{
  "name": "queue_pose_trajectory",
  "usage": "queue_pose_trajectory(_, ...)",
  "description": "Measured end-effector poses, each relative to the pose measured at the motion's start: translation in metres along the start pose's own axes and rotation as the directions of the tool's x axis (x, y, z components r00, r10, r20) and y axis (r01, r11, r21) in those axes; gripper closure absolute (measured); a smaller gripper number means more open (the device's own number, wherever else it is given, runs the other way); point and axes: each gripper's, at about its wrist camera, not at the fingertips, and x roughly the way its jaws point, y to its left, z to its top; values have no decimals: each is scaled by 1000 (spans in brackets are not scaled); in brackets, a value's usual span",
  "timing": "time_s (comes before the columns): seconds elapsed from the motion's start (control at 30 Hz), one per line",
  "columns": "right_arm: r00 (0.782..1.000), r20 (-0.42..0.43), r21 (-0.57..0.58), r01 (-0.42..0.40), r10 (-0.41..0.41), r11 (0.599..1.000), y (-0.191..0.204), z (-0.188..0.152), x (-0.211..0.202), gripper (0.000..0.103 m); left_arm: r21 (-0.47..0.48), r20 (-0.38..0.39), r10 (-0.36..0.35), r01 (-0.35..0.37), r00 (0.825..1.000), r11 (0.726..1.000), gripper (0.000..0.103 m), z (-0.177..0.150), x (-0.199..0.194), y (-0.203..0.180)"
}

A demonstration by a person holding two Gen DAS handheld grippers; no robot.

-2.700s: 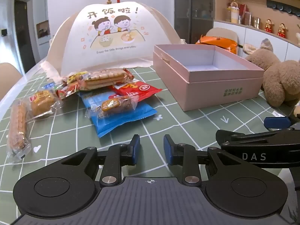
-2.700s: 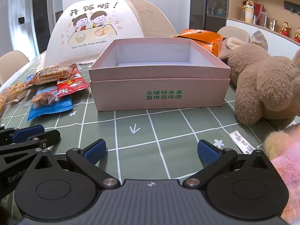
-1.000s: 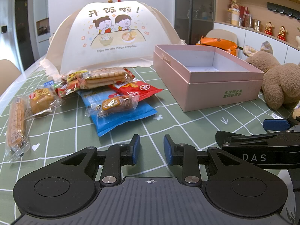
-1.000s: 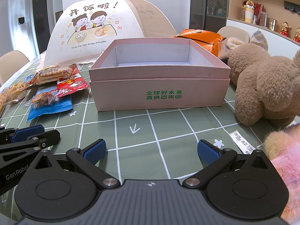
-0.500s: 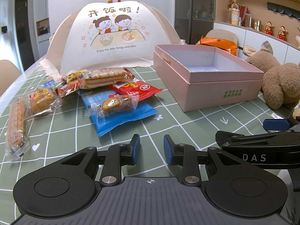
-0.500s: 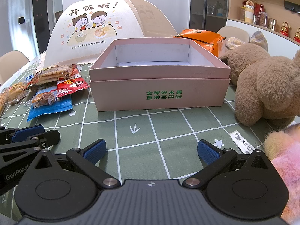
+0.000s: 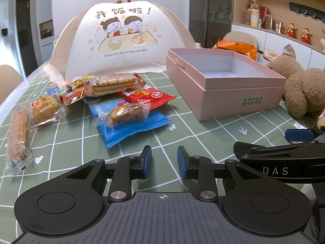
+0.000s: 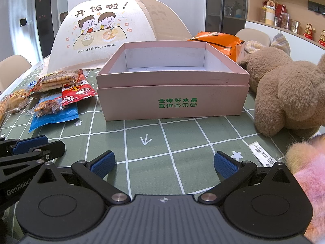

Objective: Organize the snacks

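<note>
Several wrapped snacks lie on the green checked tablecloth: a blue packet (image 7: 130, 126) with a small brown cake (image 7: 124, 112) on it, a red packet (image 7: 150, 97), a biscuit pack (image 7: 113, 84), a square cake (image 7: 43, 109) and a long stick pack (image 7: 18, 134). An empty pink box (image 8: 172, 89) stands to their right and also shows in the left wrist view (image 7: 225, 85). My left gripper (image 7: 164, 161) is open a little and empty, in front of the blue packet. My right gripper (image 8: 164, 163) is wide open and empty, in front of the box.
A white mesh food cover (image 7: 121, 38) stands behind the snacks. A brown teddy bear (image 8: 288, 93) sits right of the box, with a pink plush toy (image 8: 308, 174) at the near right. An orange bag (image 8: 219, 38) lies behind the box.
Nothing has visibly changed over the last second; both grippers stay still. Earlier, the left wrist view shifted slightly.
</note>
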Motion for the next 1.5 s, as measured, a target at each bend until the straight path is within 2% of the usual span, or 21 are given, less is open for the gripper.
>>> queue_pose_trajectory(0.33,1000,-4,-3,-3,3,1000,0,0,0,0,12,1,10,-10,1000,1000,70,0,1,-1)
queue_pose_trajectory(0.43,996,-80,-34,-43,40,999,-1,7,1,0,-18,-41,4,-5,999,1000,70,4,-2,3)
queue_pose_trajectory(0.5,988,-145,-45,-54,47,998,0,12,1,0,-72,-89,-22,16,996,997,70,12,-9,14)
queue_pose_trajectory(0.53,983,-178,-48,-58,49,997,-1,15,1,0,-100,-87,-37,29,996,995,70,17,-17,22)
queue_pose_trajectory(0.57,979,-199,-54,-65,53,996,-2,12,-3,0,-117,-71,-26,18,997,993,69,21,-26,31)
queue_pose_trajectory(0.63,973,-223,-64,-77,61,995,-4,14,-5,0,-139,-22,51,-53,998,989,69,34,-44,55)
queue_pose_trajectory(0.7,969,-238,-73,-84,64,994,-3,16,-4,0,-200,14,167,-161,986,967,69,45,-54,89)
queue_pose_trajectory(0.73,967,-246,-74,-84,64,994,-3,17,-3,0,-249,7,233,-224,972,942,70,50,-54,110)
queue_pose_trajectory(0.8,961,-269,-86,-98,71,992,-1,21,-1,0,-360,-62,327,-327,943,874,71,57,-44,154)
queue_pose_trajectory(0.87,949,-304,-102,-120,84,988,4,26,2,0,-414,-141,344,-371,928,831,71,58,-25,187)
queue_pose_trajectory(0.9,938,-332,-116,-148,102,982,9,30,3,0,-422,-168,337,-377,926,824,71,58,-15,200)
queue_pose_trajectory(0.97,922,-365,-159,-199,130,967,21,40,0,7,-411,-209,324,-383,923,827,71,58,3,214)
queue_pose_trajectory(1.0,921,-362,-191,-227,147,955,29,48,-5,9,-398,-222,319,-384,921,833,68,58,10,217)
queue_pose_trajectory(1.1,936,-293,-278,-277,194,920,56,75,-22,9,-364,-225,296,-362,928,858,64,56,24,222)
queue_pose_trajectory(1.17,933,-265,-300,-319,243,899,77,101,-24,9,-337,-215,292,-351,932,873,63,56,26,220)
queue_pose_trajectory(1.27,912,-255,-291,-390,321,874,112,143,-15,9,-282,-213,265,-319,940,905,62,55,26,215)
queue_pose_trajectory(1.33,895,-261,-254,-425,362,869,143,172,8,8,-272,-208,227,-279,952,921,63,50,19,213)
queue_pose_trajectory(1.4,906,-248,-258,-403,342,878,174,188,34,8,-288,-201,173,-227,964,930,63,41,6,213)
queue_pose_trajectory(1.5,943,-199,-344,-323,268,882,228,190,82,8,-295,-207,99,-159,973,942,64,27,-16,210)
